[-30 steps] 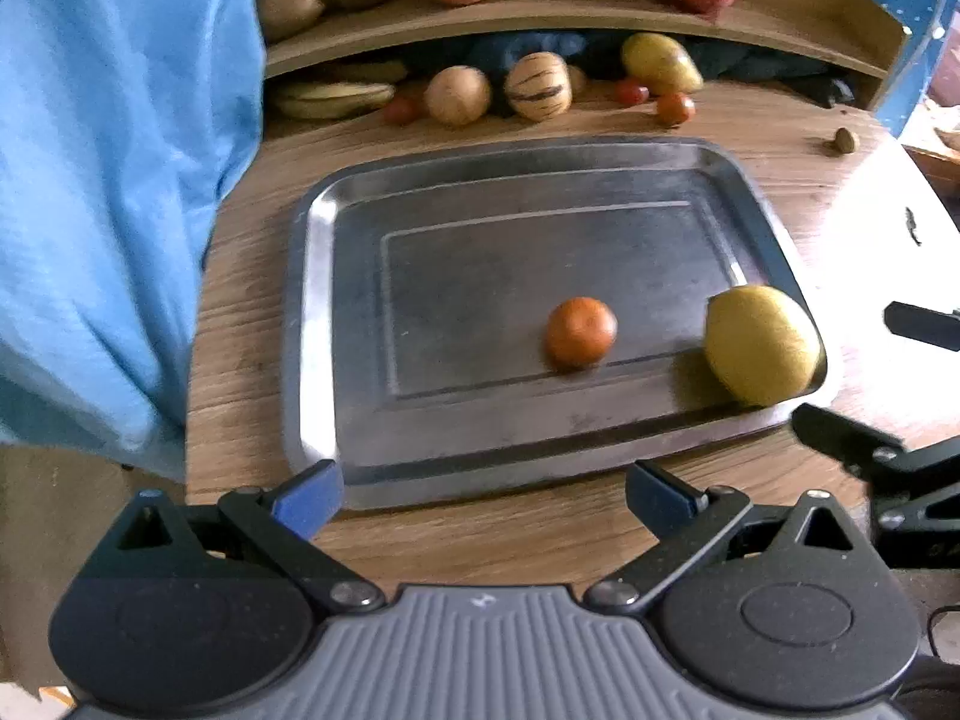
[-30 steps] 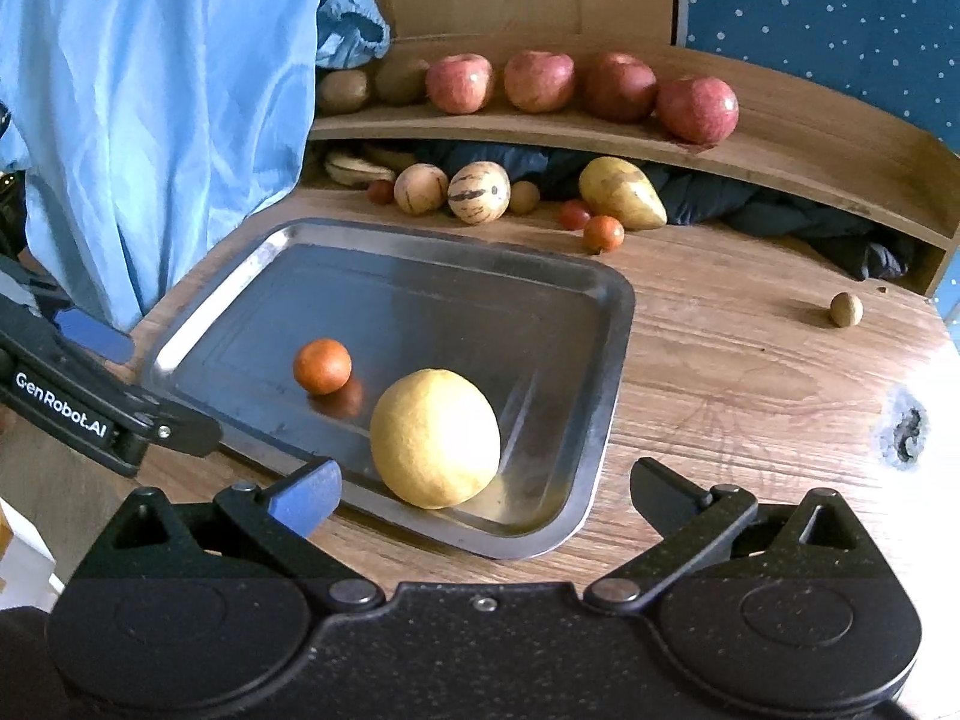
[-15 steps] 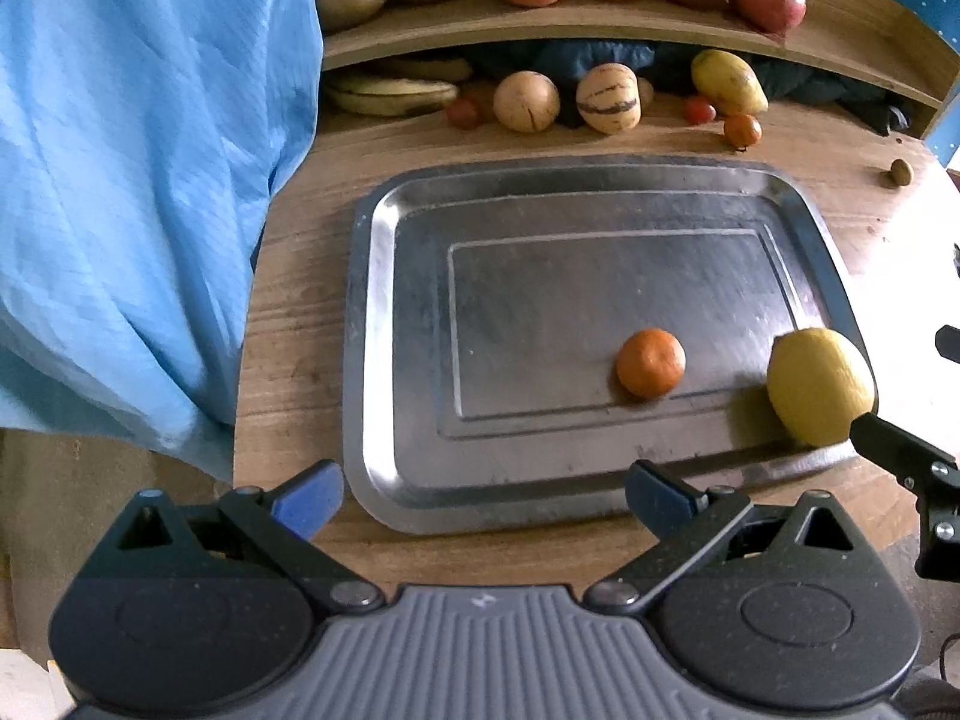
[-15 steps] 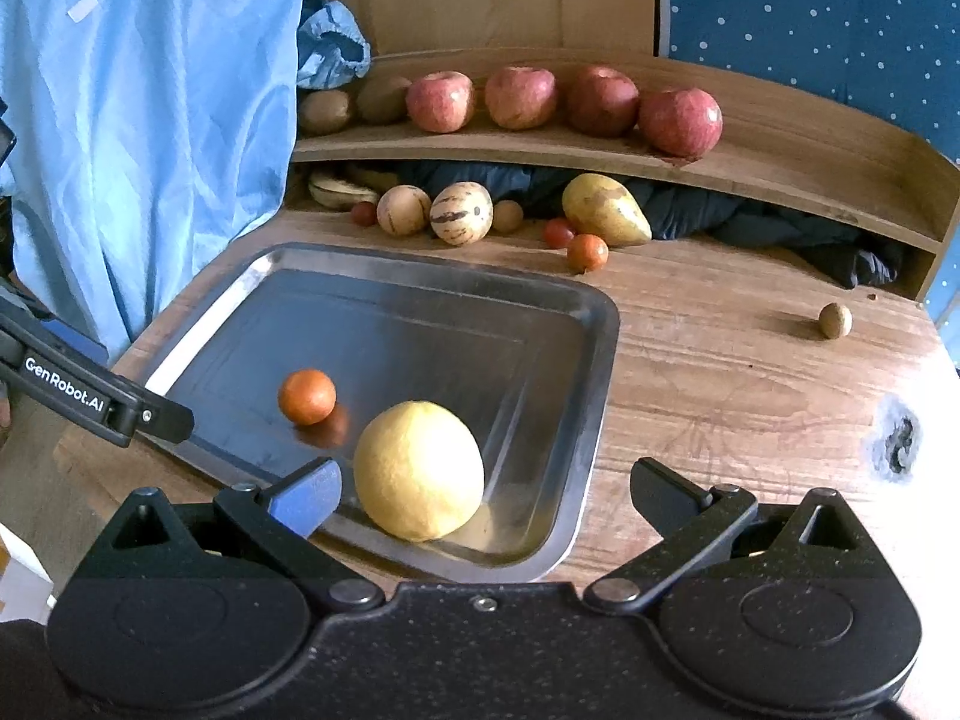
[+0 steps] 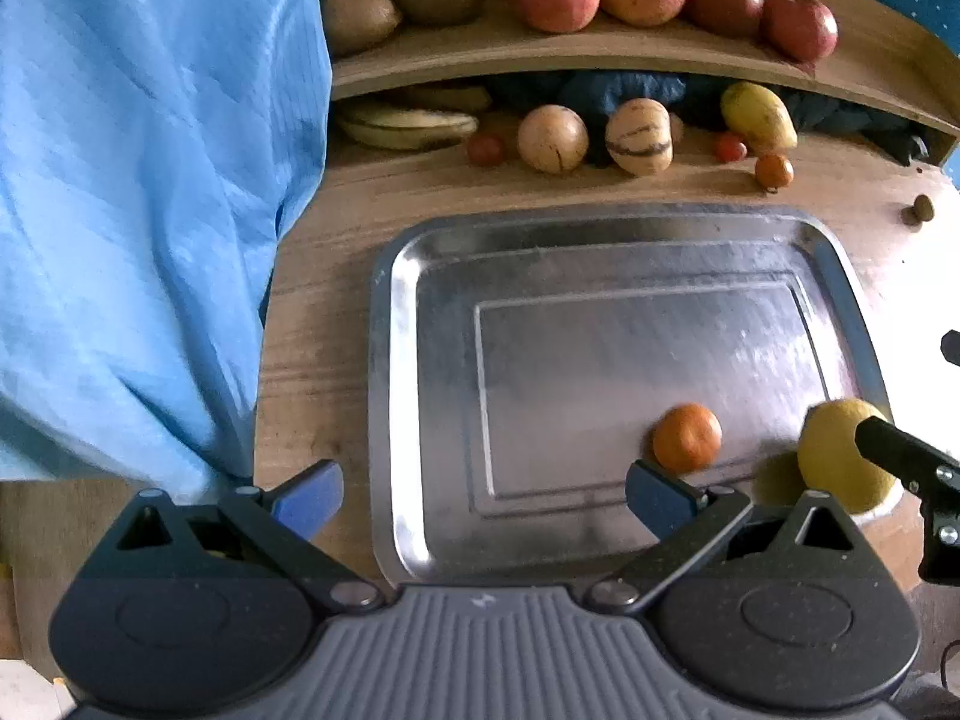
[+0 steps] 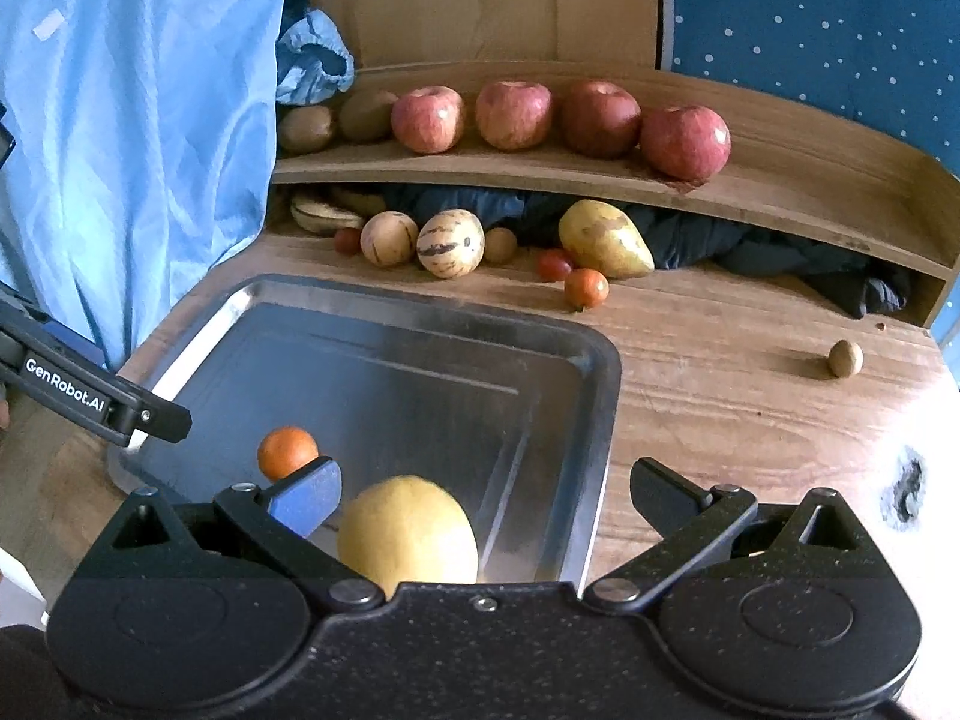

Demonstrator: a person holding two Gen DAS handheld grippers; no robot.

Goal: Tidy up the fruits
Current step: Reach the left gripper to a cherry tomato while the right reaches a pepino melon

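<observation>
Left gripper spread wide, nothing between its fingers, poised over the near rim of the metal tray; seen from the right wrist as a black finger reaching in from the left edge. Right gripper likewise spread wide and empty-handed, low over the tray's near corner, with the yellow citrus fruit just ahead between the open fingers, untouched as far as can be told, its lower part hidden behind the gripper body. In the left wrist view, same yellow fruit partly covered by a black finger of the right gripper and cut by the left gripper's own linkage. Small orange fruit loose on the tray floor beside it, apart from both grippers, partly behind a blue fingertip in the right wrist view. Farther out on the wooden table: striped melons, a pear, tiny tomatoes, a lone nut. Apples and kiwis lined up on the shelf. Bananas under the shelf half in shadow, hard to make out. Blue cloth covering everything at left.
</observation>
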